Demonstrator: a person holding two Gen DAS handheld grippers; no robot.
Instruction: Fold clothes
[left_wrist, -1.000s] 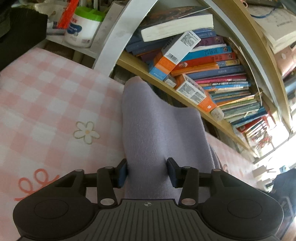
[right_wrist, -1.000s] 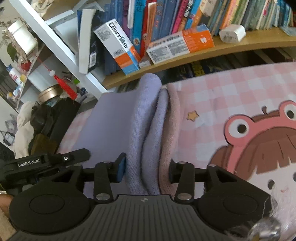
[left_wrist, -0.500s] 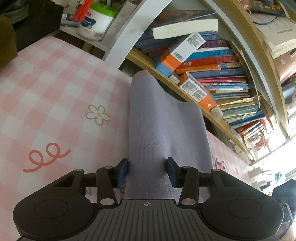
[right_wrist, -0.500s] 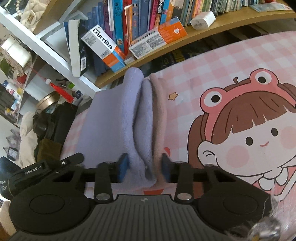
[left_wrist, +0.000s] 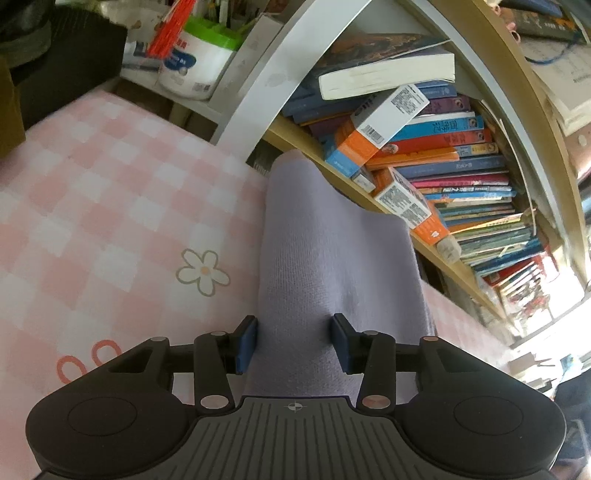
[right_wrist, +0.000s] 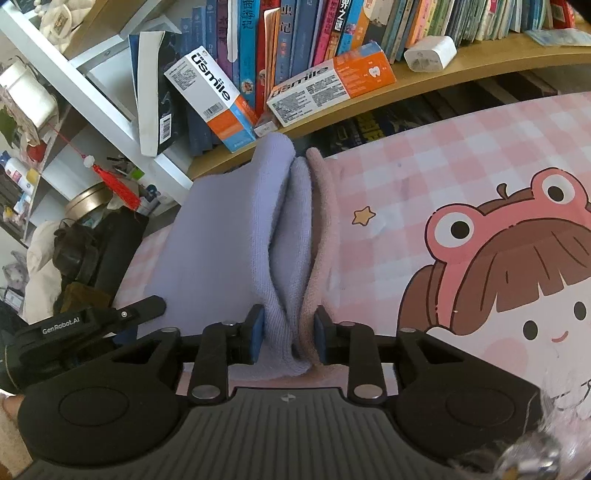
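- left gripper (left_wrist: 293, 343): jaws clamped on the near edge of a lavender knit garment (left_wrist: 332, 258), blue pads pressed into the fabric on both sides
- right gripper (right_wrist: 289, 339): jaws clamped on a bunched fold of the same lavender knit garment (right_wrist: 229, 236), with a pinkish layer (right_wrist: 323, 236) caught against the right pad
- lavender garment runs away from both grippers toward the bookshelf (left_wrist: 373, 192), spread smooth in the left wrist view, creased into 2 ridges in the right wrist view
- garment lies on a pink-and-white checked sheet (left_wrist: 92, 206); whether it rests flat or is lifted off the sheet, cannot tell
- checked sheet carries a white flower print (left_wrist: 202, 271) just left of the garment, and a cartoon girl with frog hat (right_wrist: 517, 266) to the right in the right wrist view, plus a small star (right_wrist: 364, 216) near the pinkish layer
- left gripper's body (right_wrist: 85, 325) seen at far left of the right wrist view, labelled GenRobot.AI, beside the garment's left edge
- bookshelf holds rows of books (right_wrist: 295, 40), 2 orange-and-white usmile boxes (right_wrist: 328, 86), a white charger plug (right_wrist: 430, 53)
- white tub with green lid (left_wrist: 199, 59) and red tassel (left_wrist: 171, 26) on the white shelving behind the sheet
- red tassel (right_wrist: 118, 188) also hangs by the white shelf frame in the right wrist view, above a dark bag (right_wrist: 92, 251)
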